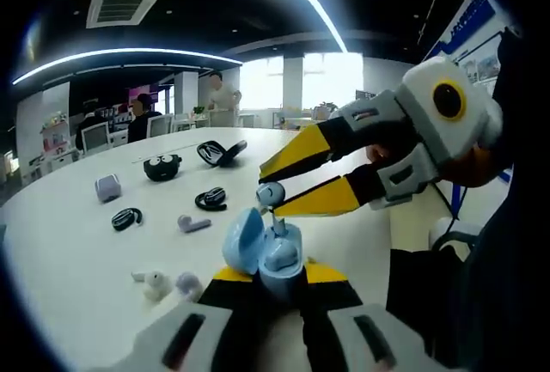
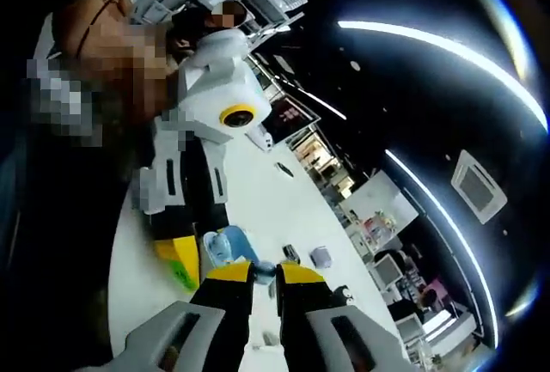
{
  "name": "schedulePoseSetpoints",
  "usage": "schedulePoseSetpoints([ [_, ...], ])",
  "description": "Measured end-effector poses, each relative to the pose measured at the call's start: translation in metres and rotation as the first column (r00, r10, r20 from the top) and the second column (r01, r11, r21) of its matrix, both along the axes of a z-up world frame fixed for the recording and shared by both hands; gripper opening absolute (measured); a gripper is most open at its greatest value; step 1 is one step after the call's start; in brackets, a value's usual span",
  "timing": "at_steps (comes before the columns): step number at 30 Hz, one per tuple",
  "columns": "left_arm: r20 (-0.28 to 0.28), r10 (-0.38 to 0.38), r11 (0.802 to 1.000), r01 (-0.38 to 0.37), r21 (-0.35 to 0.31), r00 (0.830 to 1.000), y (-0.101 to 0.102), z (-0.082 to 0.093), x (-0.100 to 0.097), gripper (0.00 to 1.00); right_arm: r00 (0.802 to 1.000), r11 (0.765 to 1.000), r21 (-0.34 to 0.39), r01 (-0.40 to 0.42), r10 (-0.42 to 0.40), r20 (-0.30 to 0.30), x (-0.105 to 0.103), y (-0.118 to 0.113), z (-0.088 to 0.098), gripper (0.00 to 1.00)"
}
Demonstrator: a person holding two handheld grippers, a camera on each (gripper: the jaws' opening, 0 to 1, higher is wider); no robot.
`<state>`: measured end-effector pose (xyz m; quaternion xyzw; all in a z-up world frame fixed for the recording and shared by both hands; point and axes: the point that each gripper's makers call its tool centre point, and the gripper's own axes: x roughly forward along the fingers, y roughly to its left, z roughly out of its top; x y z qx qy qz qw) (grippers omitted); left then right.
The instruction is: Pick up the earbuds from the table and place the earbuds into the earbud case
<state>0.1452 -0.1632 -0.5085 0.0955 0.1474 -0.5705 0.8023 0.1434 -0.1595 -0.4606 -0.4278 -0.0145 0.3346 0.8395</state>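
My left gripper is shut on an open light-blue earbud case, lid tipped to the left, held just above the white table. The right gripper comes in from the right, its yellow-and-black jaws shut on a blue earbud directly above the case's opening. In the right gripper view my right gripper pinches the blue earbud at its tips, close beside the blue case, which the left gripper holds.
Loose on the table lie white earbuds, a lavender earbud, a lavender case, black ear-hook buds, black earbuds, a black case with eyes and an open black case. People sit at desks behind.
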Motion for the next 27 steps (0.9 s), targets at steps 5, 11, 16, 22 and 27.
schedulePoseSetpoints([
  [5,0.001,-0.001,1.000,0.001,0.001,1.000,-0.001,0.000,0.000,0.19,1.000,0.999,-0.035,-0.004,0.005,0.024,0.000,0.002,-0.005,0.10],
  [11,0.000,-0.001,1.000,0.001,-0.002,1.000,-0.001,0.000,0.000,0.19,1.000,0.999,-0.043,-0.005,0.006,0.023,-0.002,0.005,-0.002,0.10],
  [16,0.001,-0.001,1.000,0.001,-0.002,1.000,-0.001,0.000,0.000,0.19,0.999,1.000,0.006,0.010,-0.010,-0.033,-0.001,0.007,0.000,0.10],
  [22,0.001,-0.001,1.000,0.001,-0.001,1.000,-0.001,0.000,0.000,0.19,0.997,0.998,0.058,0.002,0.003,-0.078,-0.004,0.004,-0.002,0.10],
  [27,0.001,-0.002,1.000,0.002,-0.001,1.000,-0.001,0.000,0.000,0.19,0.995,0.997,0.072,0.003,0.004,-0.096,-0.007,0.011,0.000,0.10],
])
